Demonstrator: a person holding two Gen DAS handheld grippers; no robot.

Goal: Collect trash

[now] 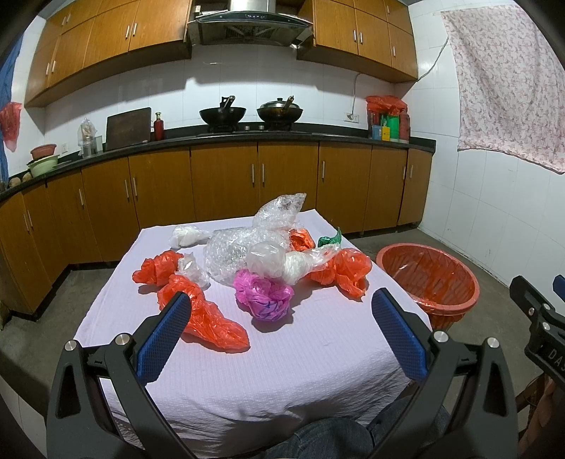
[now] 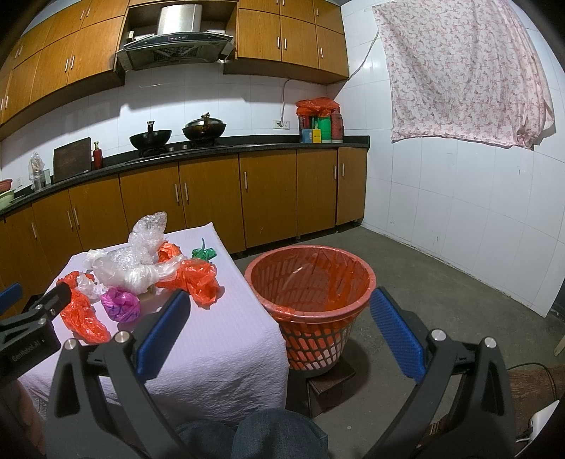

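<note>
Both the left gripper (image 1: pixel 279 314) and right gripper (image 2: pixel 279 314) were wide apart, empty. The nearest orange bag (image 1: pixel 208 317) should be pinched at its bunched middle, then carried to the basket (image 2: pixel 310 282).

2 woks (image 1: pixel 222 114) sit on the stove under a range hood (image 1: pixel 251 21); a floral cloth (image 2: pixel 466 74) hangs on the tiled wall.

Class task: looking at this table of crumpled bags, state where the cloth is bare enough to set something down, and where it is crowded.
Bare cloth runs along the near edge, between the pink bag and the person's knees, and down the right strip beside the basket. The middle and far half are crowded: bubble wrap ringed by orange bags.
</note>
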